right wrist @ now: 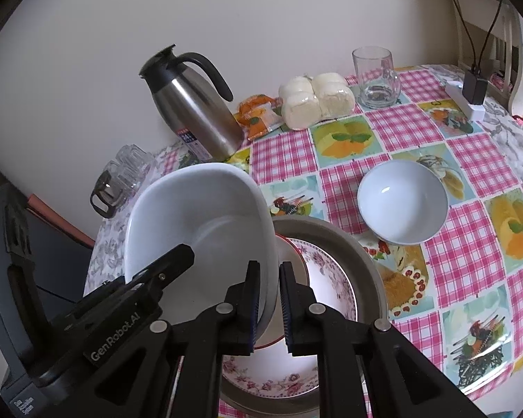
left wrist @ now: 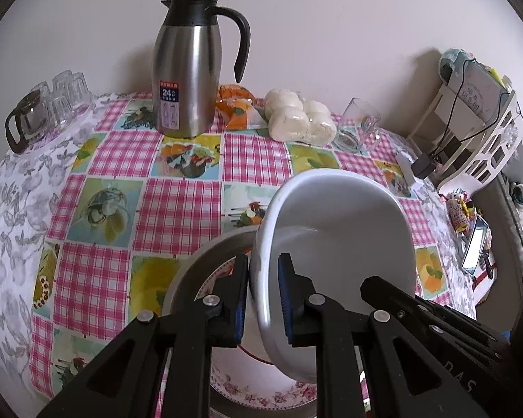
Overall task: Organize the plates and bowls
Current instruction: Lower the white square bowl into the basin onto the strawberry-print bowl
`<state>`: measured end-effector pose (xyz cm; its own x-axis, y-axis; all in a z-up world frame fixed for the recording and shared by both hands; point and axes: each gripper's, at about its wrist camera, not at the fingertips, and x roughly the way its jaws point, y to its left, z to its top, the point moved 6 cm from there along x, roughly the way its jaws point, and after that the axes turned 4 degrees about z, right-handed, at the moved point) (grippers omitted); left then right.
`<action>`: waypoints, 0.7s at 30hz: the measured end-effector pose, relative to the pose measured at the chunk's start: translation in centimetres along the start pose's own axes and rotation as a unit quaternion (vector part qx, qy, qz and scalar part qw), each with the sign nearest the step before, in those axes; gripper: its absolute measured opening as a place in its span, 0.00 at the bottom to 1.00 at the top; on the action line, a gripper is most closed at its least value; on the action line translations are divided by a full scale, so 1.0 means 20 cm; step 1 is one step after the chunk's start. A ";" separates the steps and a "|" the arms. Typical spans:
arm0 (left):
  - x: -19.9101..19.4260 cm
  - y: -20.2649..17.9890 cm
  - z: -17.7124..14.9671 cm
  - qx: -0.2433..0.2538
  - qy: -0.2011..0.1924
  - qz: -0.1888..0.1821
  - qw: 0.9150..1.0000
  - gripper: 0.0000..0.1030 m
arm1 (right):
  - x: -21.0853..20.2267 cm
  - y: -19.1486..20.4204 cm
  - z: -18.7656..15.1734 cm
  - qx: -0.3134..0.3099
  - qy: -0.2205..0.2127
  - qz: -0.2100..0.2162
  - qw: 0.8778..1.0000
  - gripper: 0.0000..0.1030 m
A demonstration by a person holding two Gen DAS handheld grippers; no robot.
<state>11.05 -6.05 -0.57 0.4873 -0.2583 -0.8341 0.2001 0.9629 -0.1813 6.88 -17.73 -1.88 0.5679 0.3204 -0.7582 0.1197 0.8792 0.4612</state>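
Above the stacked plates, a white oval dish (left wrist: pixel 334 244) is held tilted by both grippers. Left gripper (left wrist: pixel 263 299) is clamped on the dish's left rim; right gripper (right wrist: pixel 269 308) is nearly closed around the opposite rim. Below sits a floral plate (right wrist: pixel 331 278) inside a grey plate (right wrist: pixel 366 261). A small white bowl (right wrist: pixel 402 202) stands just beside them on the checked tablecloth (left wrist: pixel 181 205).

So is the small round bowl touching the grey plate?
Cannot tell. In the right wrist view the bowl overlaps the grey plate's far rim, with no plain gap or contact showing.
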 end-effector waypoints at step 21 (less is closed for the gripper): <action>0.14 0.00 -0.07 0.004 0.059 0.008 0.998 0.17 | 0.10 -0.05 -0.05 0.003 0.045 -0.021 0.999 0.15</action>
<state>11.18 -6.65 -3.71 0.3863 -0.2318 -0.8928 0.2001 0.9659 -0.1642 7.04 -17.63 -4.27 0.4861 0.3135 -0.8157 0.1466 0.8910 0.4297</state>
